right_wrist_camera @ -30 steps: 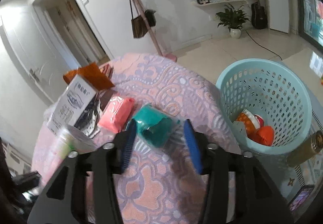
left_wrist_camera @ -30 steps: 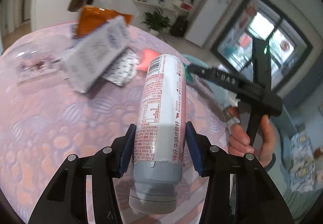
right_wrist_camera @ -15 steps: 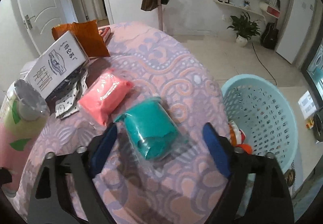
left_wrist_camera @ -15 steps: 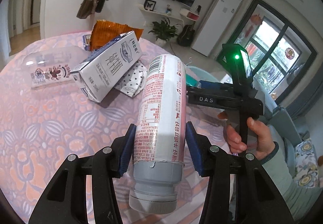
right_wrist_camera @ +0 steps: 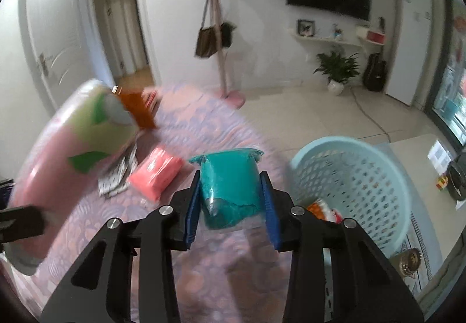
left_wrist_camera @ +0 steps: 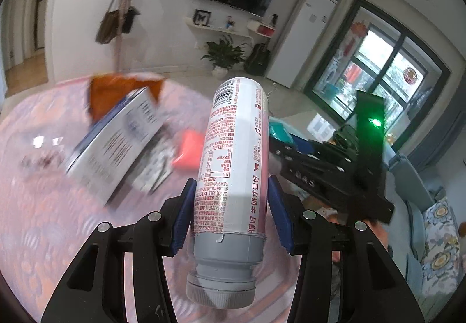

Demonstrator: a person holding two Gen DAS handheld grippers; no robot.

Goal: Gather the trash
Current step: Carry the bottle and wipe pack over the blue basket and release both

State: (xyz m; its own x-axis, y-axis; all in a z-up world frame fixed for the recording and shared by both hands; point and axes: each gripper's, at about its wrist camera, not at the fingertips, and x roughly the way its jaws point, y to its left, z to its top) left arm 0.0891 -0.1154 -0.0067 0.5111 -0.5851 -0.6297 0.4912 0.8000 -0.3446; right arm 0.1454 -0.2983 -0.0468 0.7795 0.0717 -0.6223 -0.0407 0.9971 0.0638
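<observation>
Now, starting at your left: your left gripper [left_wrist_camera: 230,218] has its jaws closed on a milk drink bottle [left_wrist_camera: 233,171], the blue pads pressing its label just above the grey neck. The bottle's long axis runs along the fingers, cap toward the camera and base pointing away, clear of the worktop [left_wrist_camera: 43,221]. Beyond it on the patterned cloth lie a white milk carton [left_wrist_camera: 116,145], an orange snack bag [left_wrist_camera: 116,90] behind that, and a coral-pink packet [left_wrist_camera: 188,152]; all are blurred, so finer detail cannot be made out.

Moving right, your right gripper [right_wrist_camera: 231,200] has its jaws drawn in on a teal plastic-wrapped pack [right_wrist_camera: 230,183], both pads touching its sides. Whether the pack is off the cloth cannot be told. The same bottle shows as a pink and green blur [right_wrist_camera: 67,154] at the left of the right wrist view.

Furthest right stands the pale blue laundry-style basket [right_wrist_camera: 378,166], beside the worktop and below its level, with some orange and white rubbish already inside. It lies forward and to the right of the right jaws, so your right hand looks the nearer one. The left load likely has to cross over the worktop, and the bottle would go in base first.
</observation>
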